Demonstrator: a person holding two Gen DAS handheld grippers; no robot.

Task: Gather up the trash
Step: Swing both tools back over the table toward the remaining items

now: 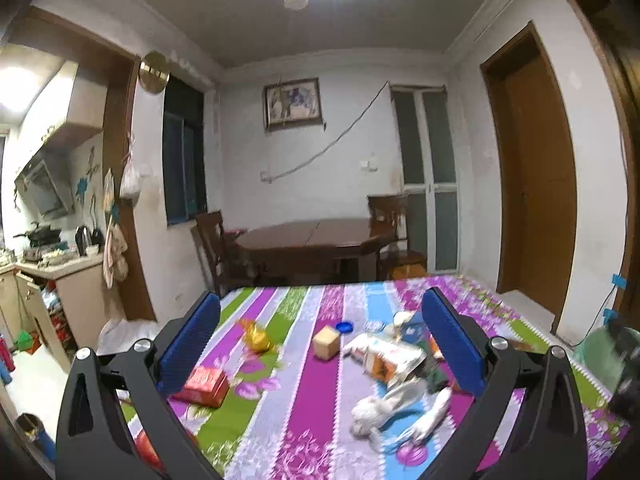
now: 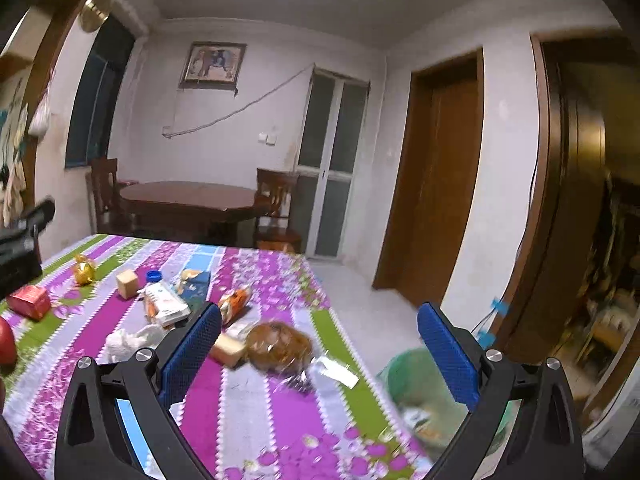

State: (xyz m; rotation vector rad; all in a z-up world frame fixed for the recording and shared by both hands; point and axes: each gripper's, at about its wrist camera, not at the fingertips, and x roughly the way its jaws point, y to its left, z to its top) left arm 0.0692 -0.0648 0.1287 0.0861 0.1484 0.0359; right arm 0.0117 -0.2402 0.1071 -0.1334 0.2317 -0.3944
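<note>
Trash scattered over striped floral tablecloth [image 1: 320, 412]; left wrist view: left gripper [image 1: 320, 354] spread wide, nothing between blue pads [image 1: 188, 344], hovering above table. Red box [image 1: 205, 385] at 8 o'clock just beside left pad; gold foil wrapper [image 1: 258, 338] at 10 o'clock; tan cube [image 1: 327, 342] dead centre; blue bottle cap [image 1: 344, 326] at 12 just beyond cube. White-orange packet [image 1: 390, 360] at 3 o'clock touching blue carton [image 1: 412, 330] behind it. Crumpled white tissue [image 1: 384, 412] at 5 o'clock, near. Red round thing [image 1: 146, 446] low at 7, mostly hidden by finger. Green blurred bin [image 1: 600, 356] at far 3 o'clock off table edge.

Right wrist view: right gripper [image 2: 319, 354] also spread, empty, over table's near right corner. Brown bun in clear wrap [image 2: 280, 346] at centre, between pads; tan block [image 2: 228, 348] touching it at 9. Orange packet [image 2: 236, 304] at 11. Tissue [image 2: 128, 342] at 9 o'clock. Cube [image 2: 127, 283], cap [image 2: 154, 276], gold wrapper [image 2: 84, 272], red box [image 2: 30, 302] spread 10 to 9, well apart. Green bin [image 2: 424, 396] at 4 o'clock beside table edge, blurred
</note>
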